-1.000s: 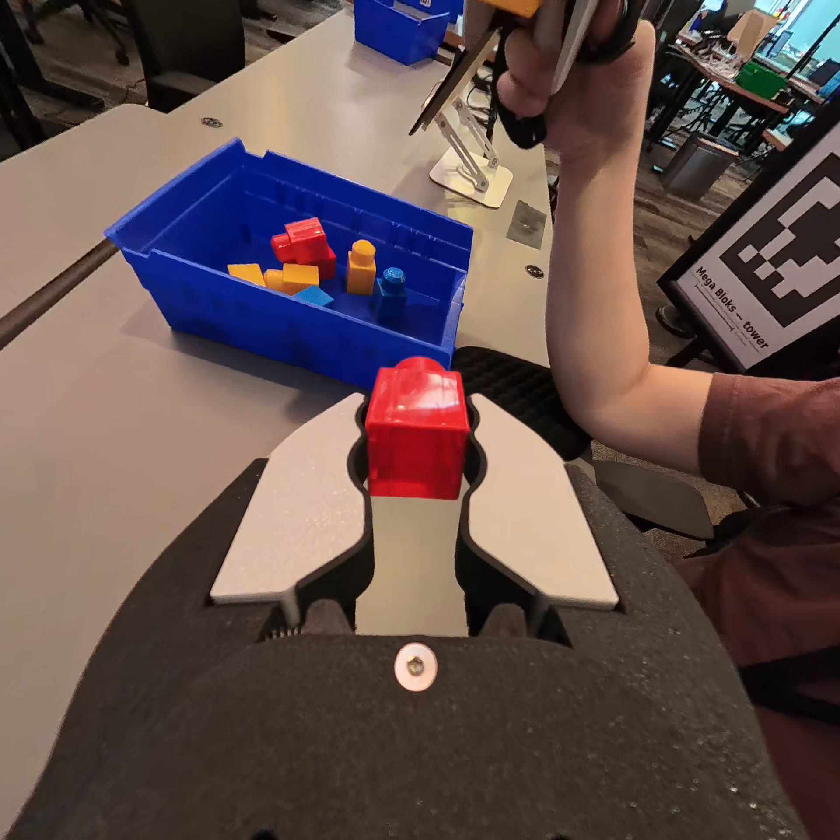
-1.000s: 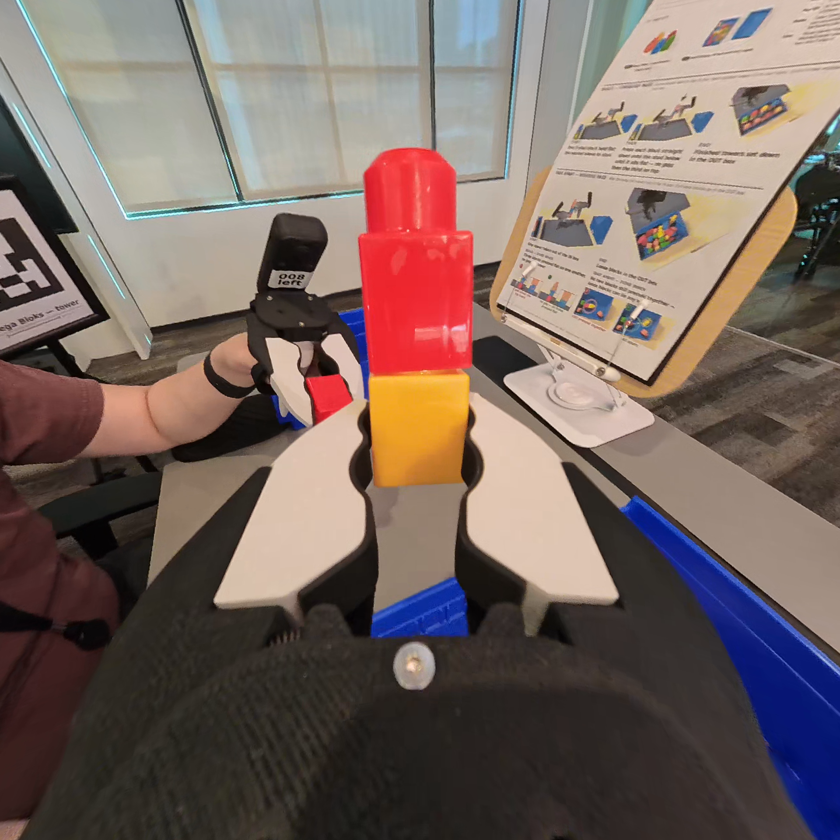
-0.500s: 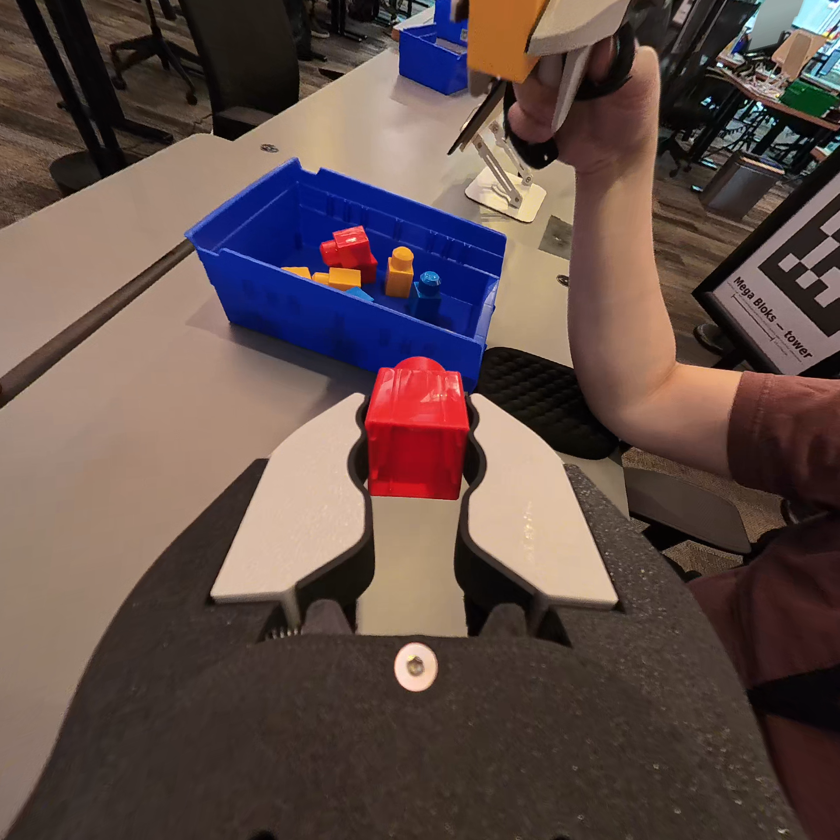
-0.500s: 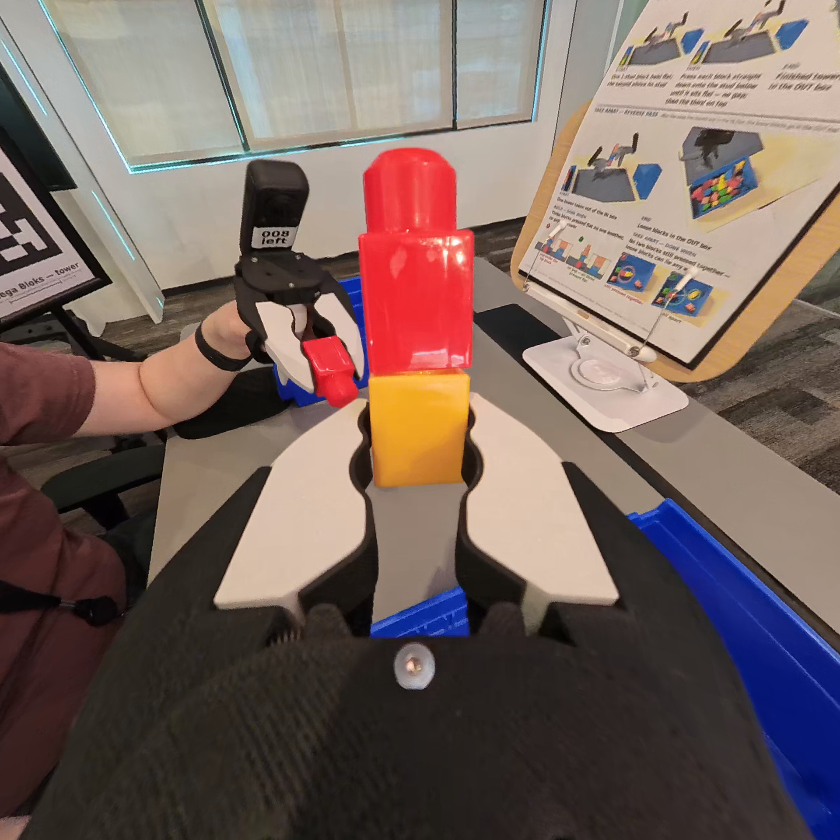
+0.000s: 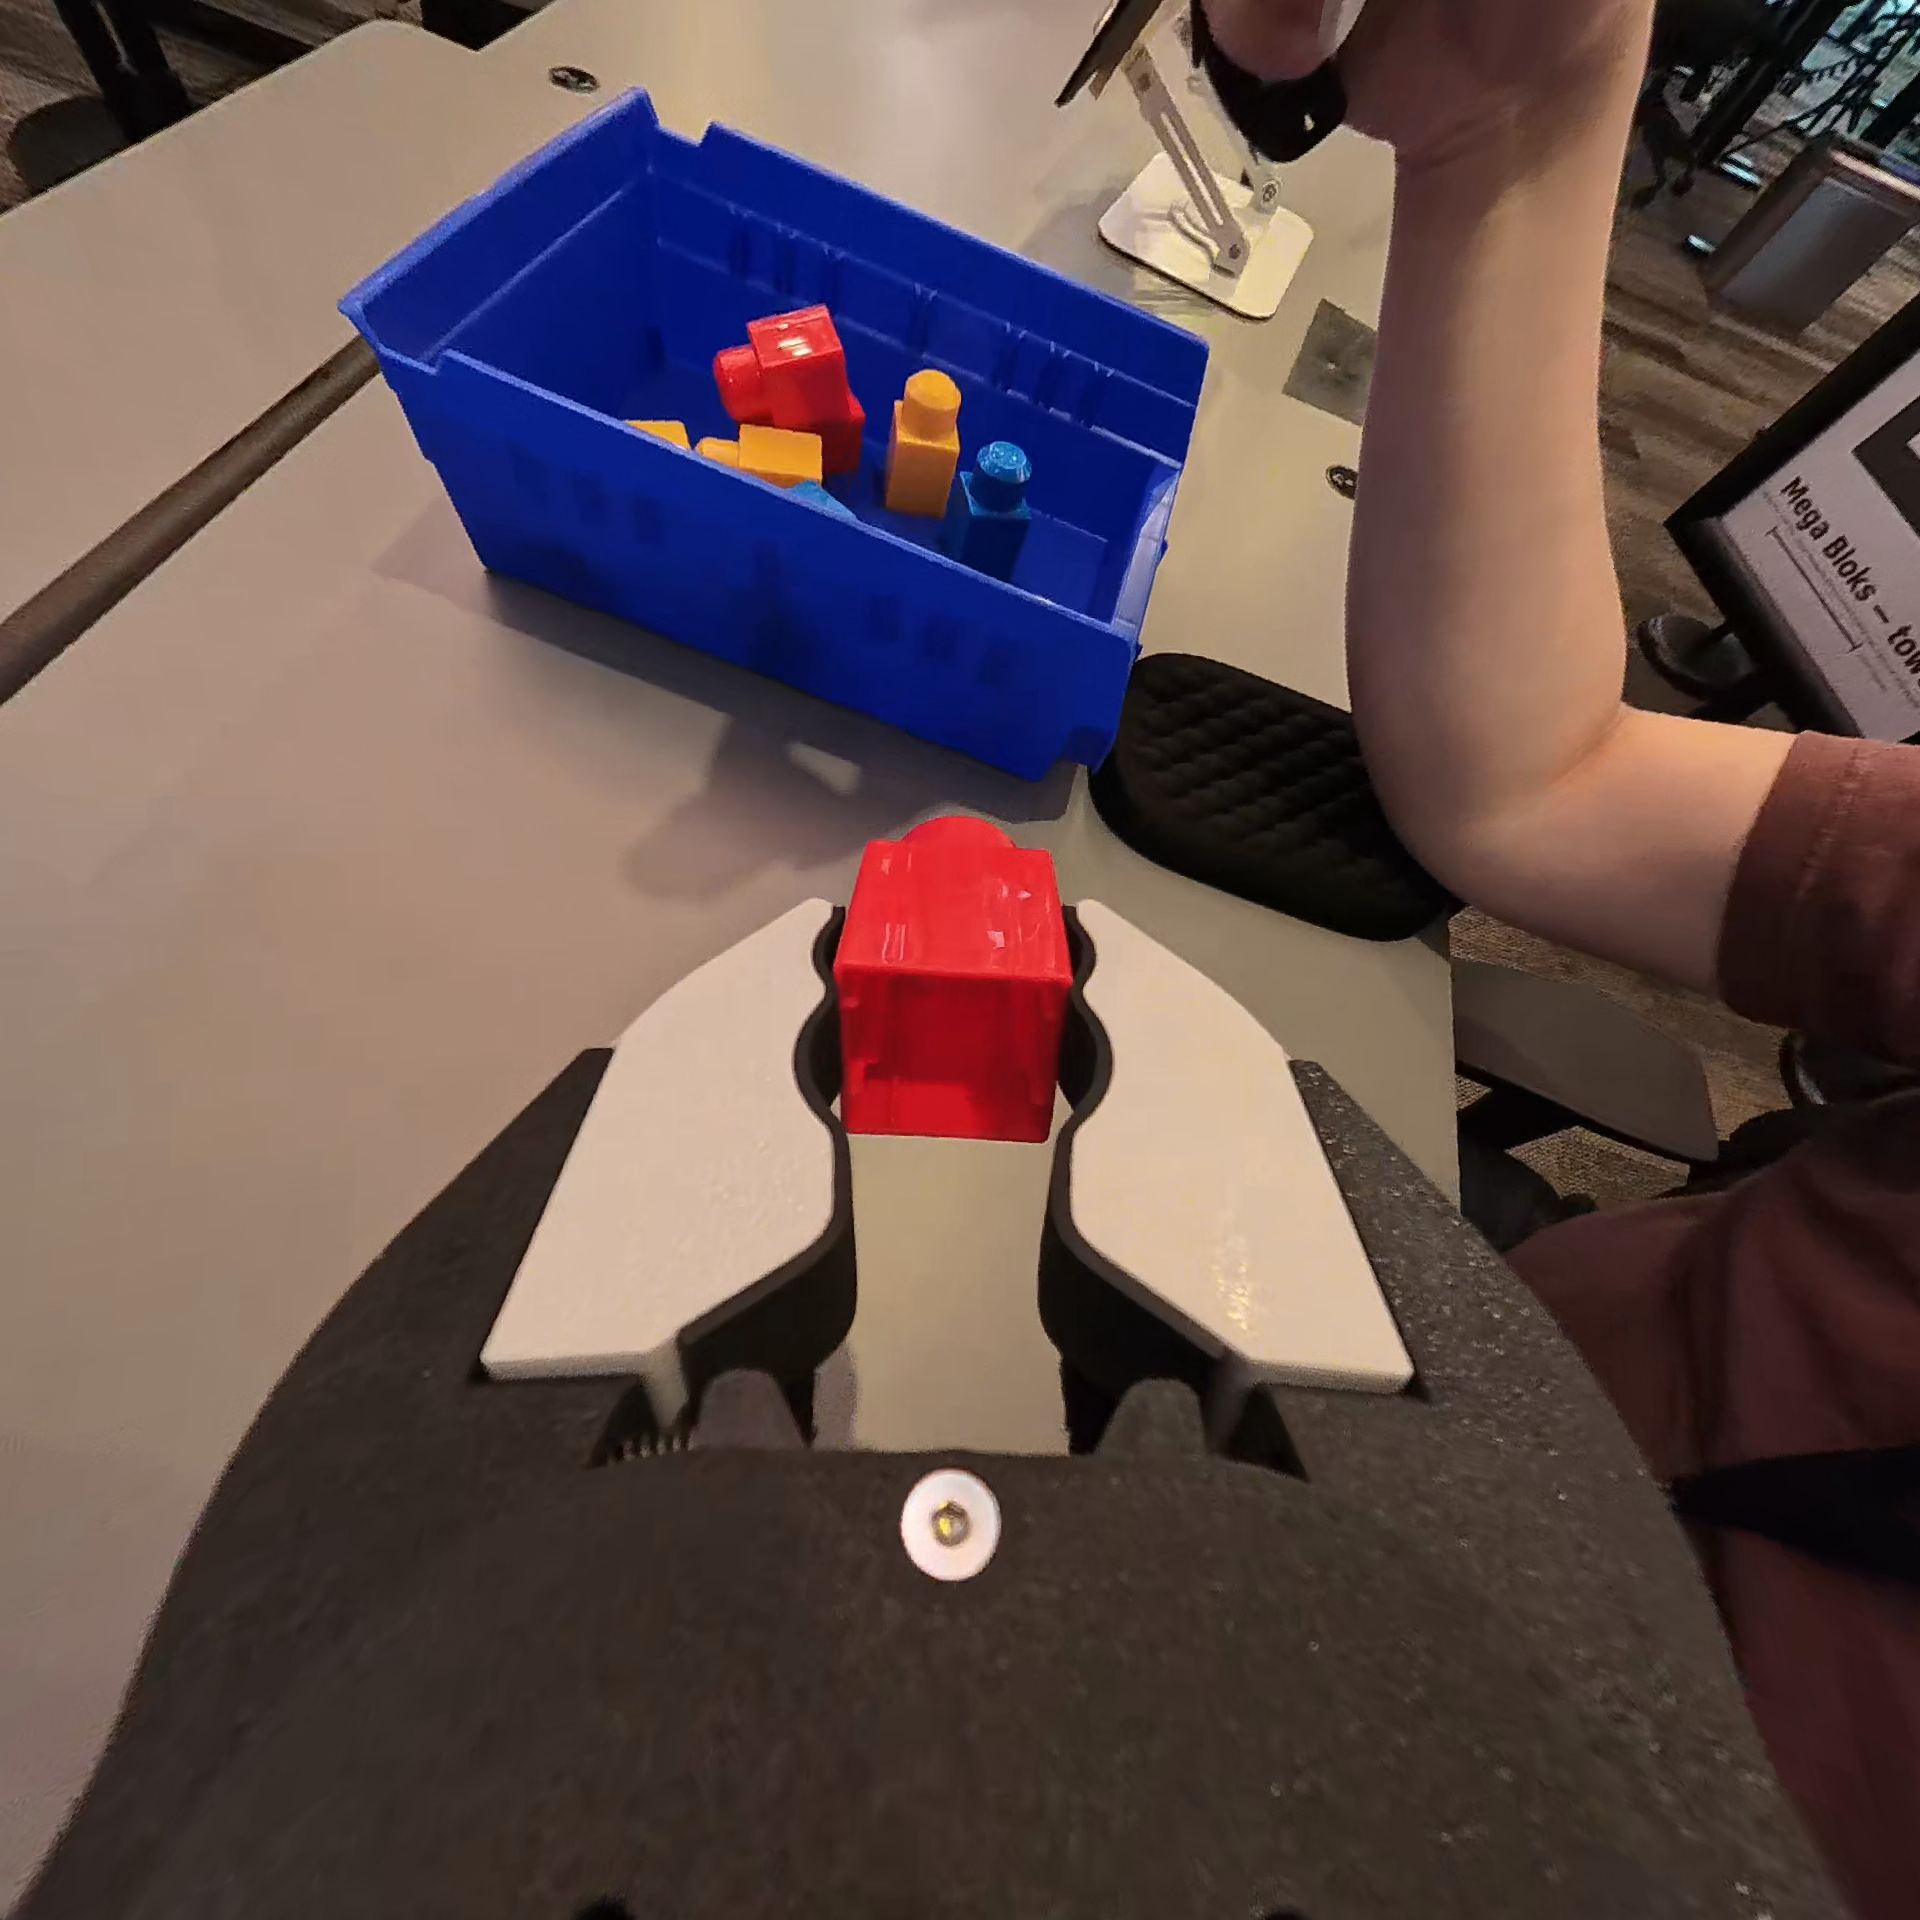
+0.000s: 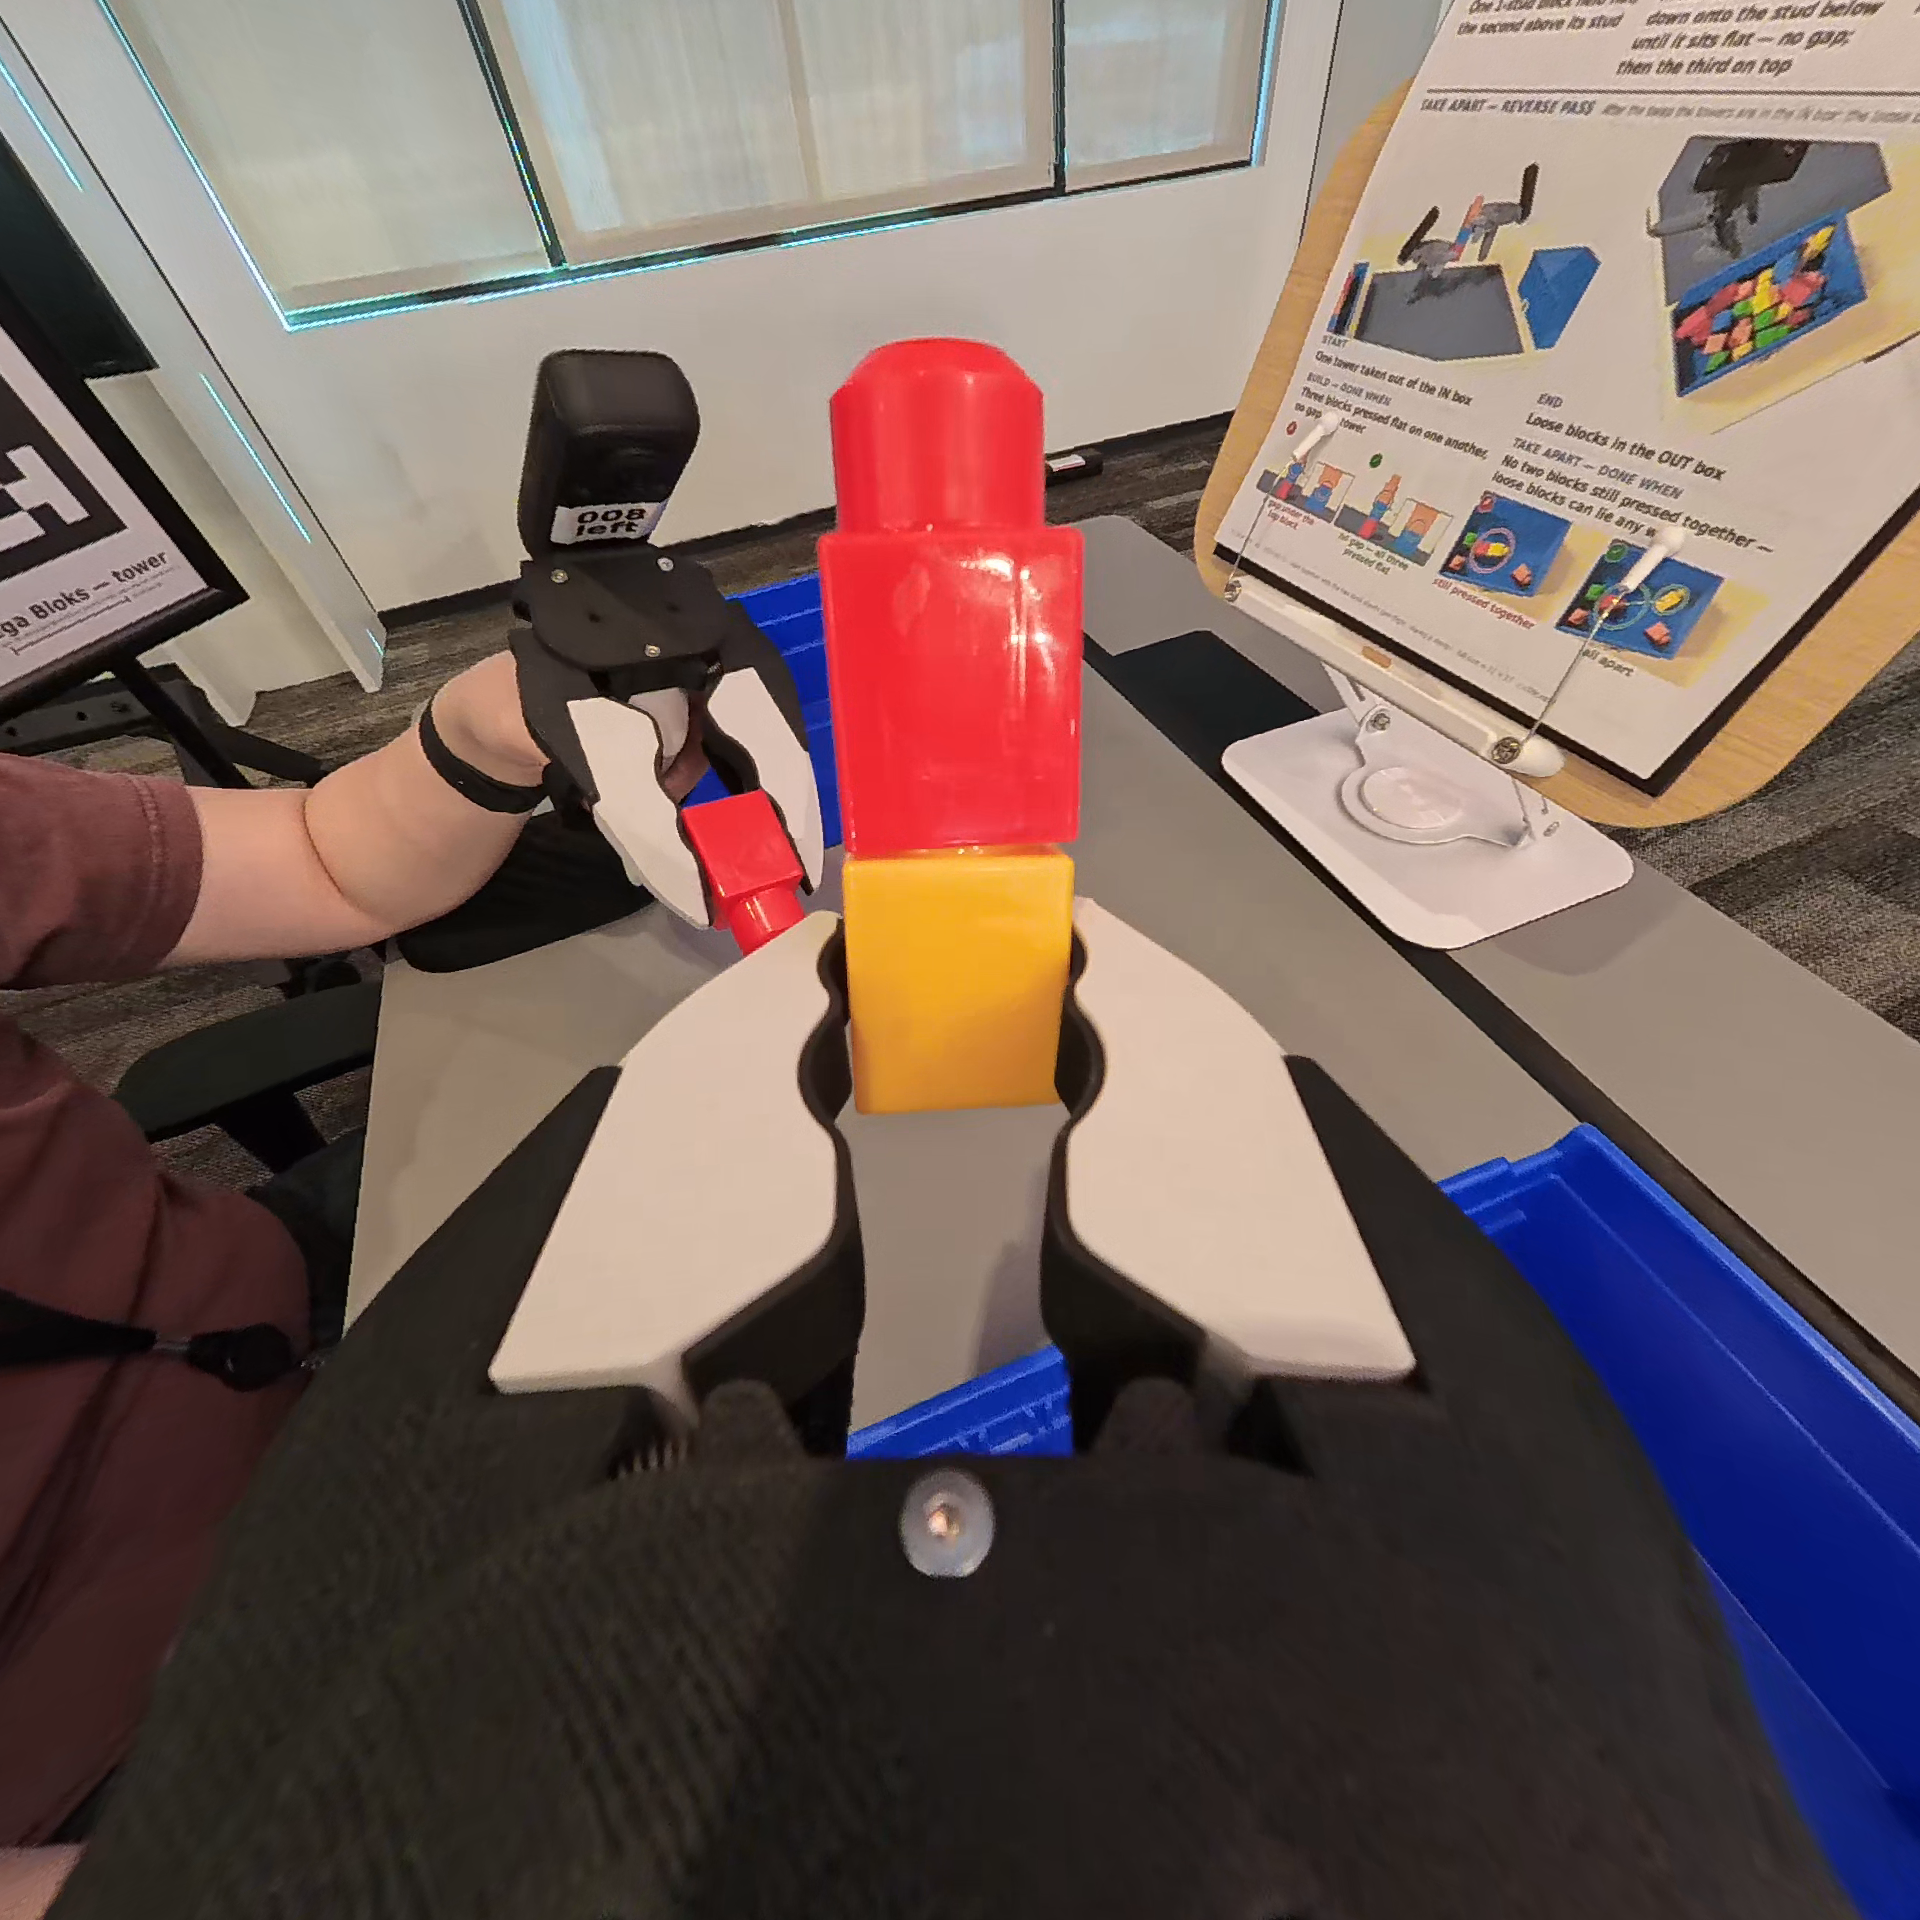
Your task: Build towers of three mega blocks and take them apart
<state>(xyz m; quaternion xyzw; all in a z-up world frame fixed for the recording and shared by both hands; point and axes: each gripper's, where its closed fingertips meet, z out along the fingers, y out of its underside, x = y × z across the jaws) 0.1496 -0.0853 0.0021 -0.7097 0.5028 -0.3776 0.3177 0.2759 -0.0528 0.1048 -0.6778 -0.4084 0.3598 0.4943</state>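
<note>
Your grey table (image 5: 260,883) carries two blue bins: one (image 5: 790,582) ahead of your left gripper (image 5: 951,997), one (image 6: 1662,1351) under your right gripper (image 6: 956,997). An instruction board (image 6: 1621,343) on a white stand rises to the right, and a black pad (image 5: 1247,790) lies by the first bin. That bin holds about six loose blocks. Your right fingers clamp a yellow block (image 6: 956,977) with a red block (image 6: 951,665) stacked on it. Your left fingers clamp a single red block (image 5: 951,1008).

Maroon sleeve (image 6: 94,852), black wristband (image 6: 457,758), grey fingers (image 6: 707,1164)
</note>
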